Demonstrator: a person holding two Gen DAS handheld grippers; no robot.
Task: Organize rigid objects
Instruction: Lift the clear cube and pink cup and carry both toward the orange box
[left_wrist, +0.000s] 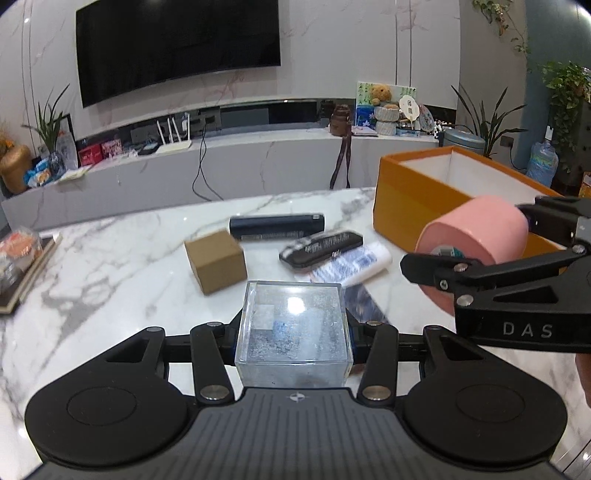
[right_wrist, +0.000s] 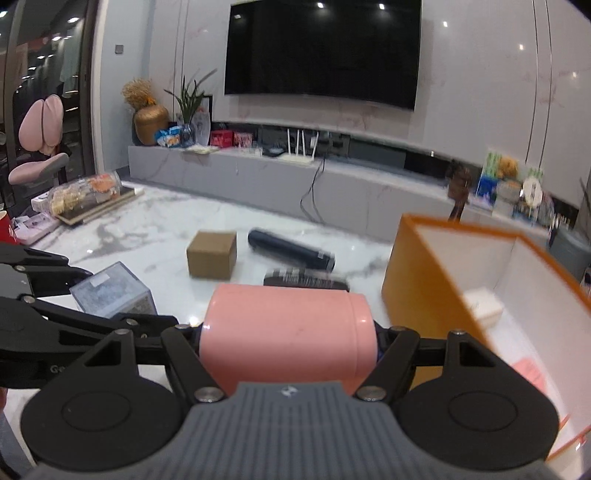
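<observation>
My left gripper (left_wrist: 293, 328) is clenched on a clear acrylic cube (left_wrist: 293, 325), fingers pressing its two side faces, cube held off the counter (left_wrist: 110, 258). My right gripper (right_wrist: 290, 332) is clenched on a pink cylinder (right_wrist: 288, 328), lying crosswise between the fingers, each finger against an end, also lifted clear.

In the left wrist view the right gripper and its pink cylinder sit right of my left fingers, close to the orange box (left_wrist: 410, 206). In the right wrist view that box is just right of and ahead of my fingers, open top, white lining, with a small white item (right_wrist: 480, 306) already on its floor plus a pink paper (right_wrist: 530, 373) nearer me.

Ahead of both fingers, on the counter: a brown cardboard box (left_wrist: 216, 260), a long black cylinder (left_wrist: 277, 227), a flat black case (left_wrist: 321, 247) and a blue-and-white printed tube (left_wrist: 351, 264) partly under it.

My read on progress: early. One small item in the box, two in hand and not placed, four loose. Looks like both held items go into the box next, then the rest.
</observation>
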